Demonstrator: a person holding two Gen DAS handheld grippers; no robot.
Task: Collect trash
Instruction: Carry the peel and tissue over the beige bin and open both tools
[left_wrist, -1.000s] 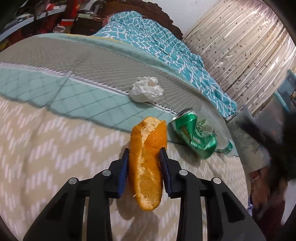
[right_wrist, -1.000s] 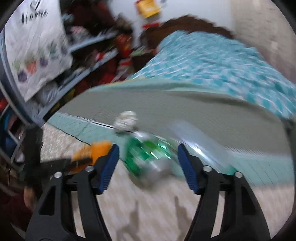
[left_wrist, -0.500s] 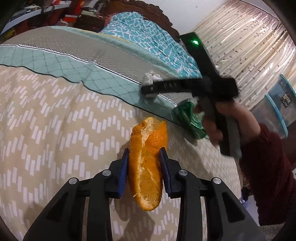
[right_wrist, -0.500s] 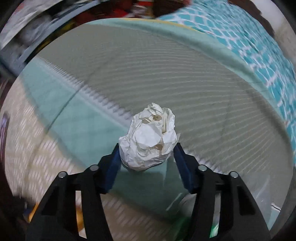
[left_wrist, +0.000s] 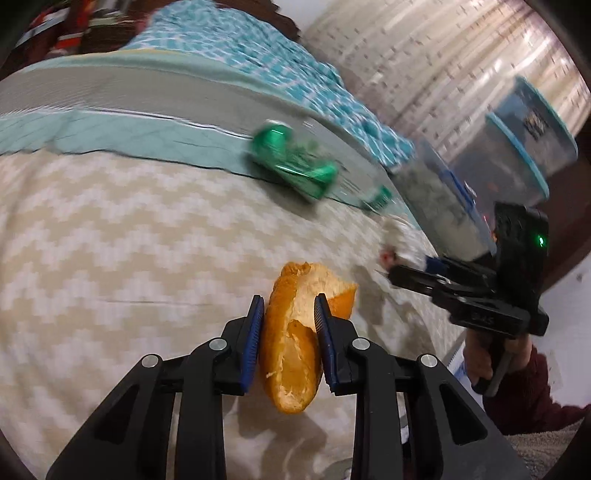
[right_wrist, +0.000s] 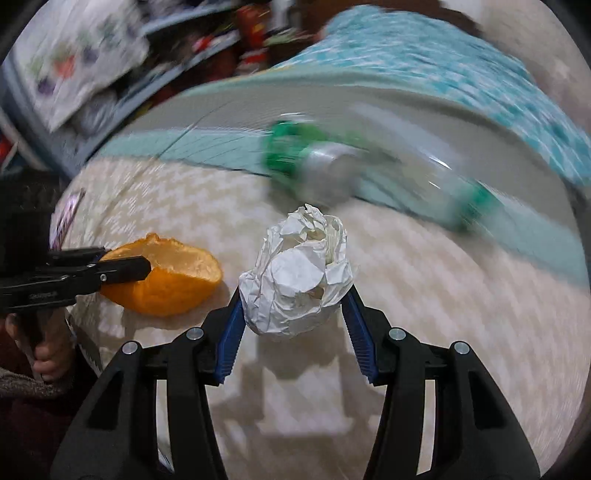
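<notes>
My left gripper (left_wrist: 289, 332) is shut on an orange peel (left_wrist: 295, 347) and holds it above the bed. The peel also shows in the right wrist view (right_wrist: 170, 277), clamped in the left gripper (right_wrist: 140, 267). My right gripper (right_wrist: 293, 314) is shut on a crumpled white paper ball (right_wrist: 299, 277), lifted off the blanket. In the left wrist view the right gripper (left_wrist: 400, 266) is at the right with the paper ball (left_wrist: 402, 242). A crushed green can (left_wrist: 293, 162) (right_wrist: 306, 162) lies on the bed beside a clear plastic bottle (right_wrist: 424, 184).
The bed has a beige zigzag blanket (left_wrist: 110, 240) and a teal quilt (left_wrist: 258, 55). Clear storage bins (left_wrist: 517, 140) stand at the right by a curtain (left_wrist: 424, 55). Cluttered shelves (right_wrist: 147, 55) are at the back left.
My right gripper has lifted the paper ball and pulled it back toward the near side of the bed. My left gripper still holds the peel and has turned right.
</notes>
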